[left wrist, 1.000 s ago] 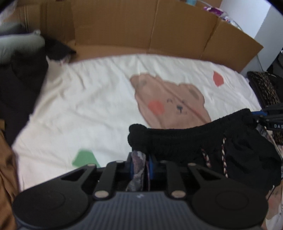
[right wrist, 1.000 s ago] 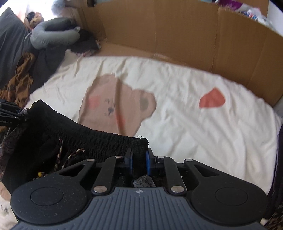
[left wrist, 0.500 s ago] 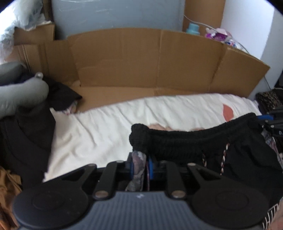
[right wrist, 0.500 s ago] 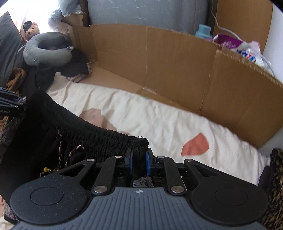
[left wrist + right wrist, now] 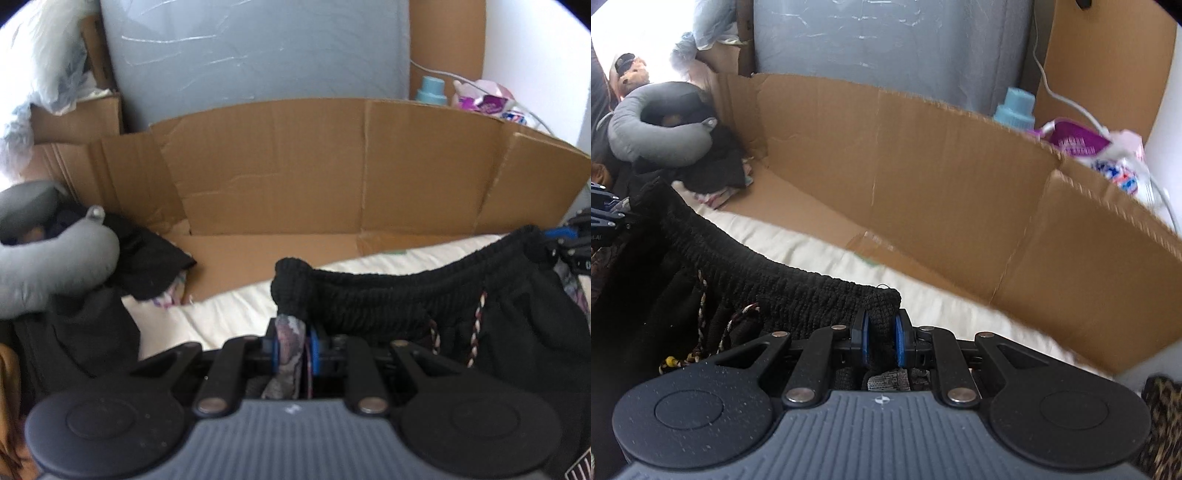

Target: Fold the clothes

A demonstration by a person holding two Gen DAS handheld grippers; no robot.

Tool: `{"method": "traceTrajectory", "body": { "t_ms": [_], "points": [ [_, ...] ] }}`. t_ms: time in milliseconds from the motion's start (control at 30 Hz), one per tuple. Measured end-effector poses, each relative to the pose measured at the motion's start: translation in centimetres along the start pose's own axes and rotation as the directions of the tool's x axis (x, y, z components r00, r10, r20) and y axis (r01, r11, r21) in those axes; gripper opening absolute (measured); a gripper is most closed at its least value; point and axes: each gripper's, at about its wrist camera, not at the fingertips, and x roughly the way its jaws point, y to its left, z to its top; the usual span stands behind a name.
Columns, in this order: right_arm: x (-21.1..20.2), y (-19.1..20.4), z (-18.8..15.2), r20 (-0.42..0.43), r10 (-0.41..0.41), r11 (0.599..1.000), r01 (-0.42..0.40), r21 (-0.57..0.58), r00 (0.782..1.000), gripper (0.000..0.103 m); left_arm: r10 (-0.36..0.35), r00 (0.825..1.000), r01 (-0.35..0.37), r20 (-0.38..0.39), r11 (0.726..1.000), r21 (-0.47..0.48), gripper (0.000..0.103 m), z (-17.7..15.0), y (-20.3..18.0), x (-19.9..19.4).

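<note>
The left gripper [image 5: 293,345] has its jaws pressed together on one corner of a pair of black shorts [image 5: 424,306], with the bunched end of the ribbed waistband rising just above the jaws and a patterned lining pinched between the blue pads. The right gripper [image 5: 880,341] has its jaws clamped on the opposite corner of the same waistband, black ribbed cloth filling the narrow gap between its blue pads. The waistband stretches between the two grippers: in the left wrist view it runs off to the right of the jaws toward the other gripper at the frame edge, and in the right wrist view it runs off to the left of the jaws. A braided drawstring [image 5: 476,332] hangs from the waistband to the right of the left jaws; the body of the shorts hangs below the band, held clear above a cream bed sheet [image 5: 236,306] that lies ahead of and beneath both sets of jaws. Beyond the sheet, straight ahead of the jaws, a wall of brown cardboard [image 5: 332,170] stands upright with a flap lying flat at its foot. Far to the left of the left jaws a grey neck pillow [image 5: 55,266] rests on a heap of dark clothes [image 5: 74,332]. Behind the cardboard, to the right, a light blue bottle [image 5: 1014,107] stands beside a purple and white bag [image 5: 1086,147].
</note>
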Motion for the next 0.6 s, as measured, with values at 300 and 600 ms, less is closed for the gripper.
{"method": "traceTrajectory", "body": {
  "t_ms": [300,600],
  "points": [
    [3.9,0.2,3.0,0.007,-0.043,0.999,0.043,-0.032,0.999,0.013,0.067,0.998,-0.067,0.016,0.997,0.023,0.017,2.0,0.9,3.2],
    [8.3,1.7,0.6,-0.058,-0.036,0.997,0.032,-0.07,0.998,0.014,0.112,0.99,-0.112,-0.082,0.994,0.014,0.018,-0.7,0.8,7.9]
  ]
}}
